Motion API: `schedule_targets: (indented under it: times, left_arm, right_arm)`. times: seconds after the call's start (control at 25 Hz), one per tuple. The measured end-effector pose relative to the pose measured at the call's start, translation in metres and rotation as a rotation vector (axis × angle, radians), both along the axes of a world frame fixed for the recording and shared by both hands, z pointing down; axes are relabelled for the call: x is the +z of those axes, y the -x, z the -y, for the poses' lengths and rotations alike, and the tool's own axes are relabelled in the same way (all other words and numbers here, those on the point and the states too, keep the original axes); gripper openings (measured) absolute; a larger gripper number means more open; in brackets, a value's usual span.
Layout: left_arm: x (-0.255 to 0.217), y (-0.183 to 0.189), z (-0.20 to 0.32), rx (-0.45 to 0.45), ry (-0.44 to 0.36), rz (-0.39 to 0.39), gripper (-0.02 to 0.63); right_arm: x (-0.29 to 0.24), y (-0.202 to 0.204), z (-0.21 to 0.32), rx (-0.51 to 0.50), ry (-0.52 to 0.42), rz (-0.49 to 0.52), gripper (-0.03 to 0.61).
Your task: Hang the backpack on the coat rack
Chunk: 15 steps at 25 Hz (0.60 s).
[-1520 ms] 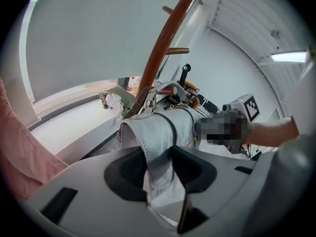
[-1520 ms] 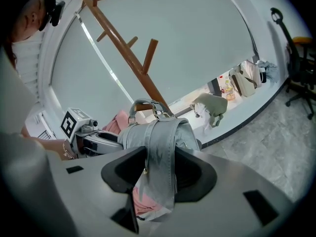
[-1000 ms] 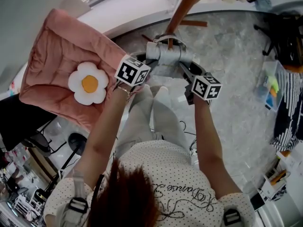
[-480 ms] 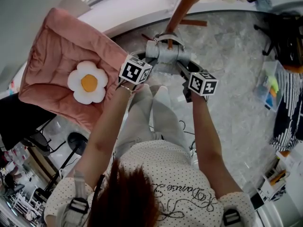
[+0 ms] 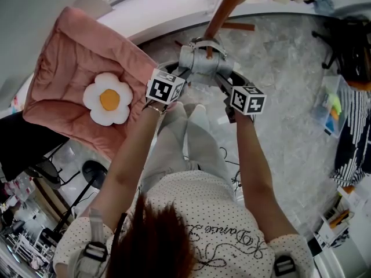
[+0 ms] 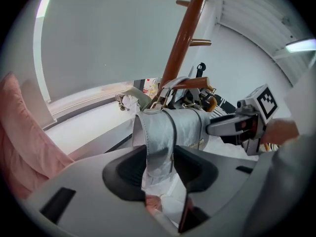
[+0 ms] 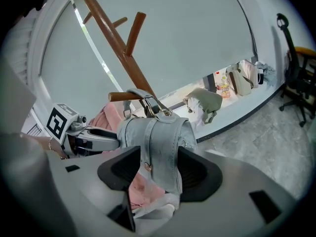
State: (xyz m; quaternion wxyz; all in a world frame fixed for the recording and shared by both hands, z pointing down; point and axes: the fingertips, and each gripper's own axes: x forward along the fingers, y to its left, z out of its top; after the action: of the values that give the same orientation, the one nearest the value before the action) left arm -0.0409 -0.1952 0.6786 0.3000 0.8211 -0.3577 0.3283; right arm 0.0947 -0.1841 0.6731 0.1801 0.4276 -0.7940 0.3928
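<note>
— What has moved since a second ago?

— Both sets of fingers have spread, and they are opening as I speak. In the head view my right gripper (image 7: 158,174) has edged slightly toward the pole; the left gripper (image 6: 159,169) barely shifted. The small silver-grey backpack (image 5: 203,62) has stayed put.

— Where does it sit?

— Its top handle is looped over a short round peg (image 6: 190,84) of the glossy brown wooden coat rack (image 6: 185,38), and the bag hangs just under that peg. One flat stitched strap (image 6: 158,142) runs down between the left fingers (image 6: 126,174), and another lies between the right fingers (image 7: 197,174). The pads flank each strap, and I see no squeeze on either.

— Surfaces?

— The bag is smooth and leather-like, with brass-coloured rings at the handle. The pads are matte black and curved. Off to the left lies a quilted pink cushion (image 5: 64,68) bearing a plush white flower pillow (image 5: 107,100) with a yellow centre.
</note>
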Motion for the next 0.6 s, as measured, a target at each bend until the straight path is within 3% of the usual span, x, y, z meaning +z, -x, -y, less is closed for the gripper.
schedule_targets:
  times: [0.6]
  left_arm:
    - [-0.030,0.016,-0.015,-0.031,-0.059,0.016,0.146]
  right_arm:
    - [-0.045,-0.005,-0.003,0.009,-0.092,-0.015,0.213]
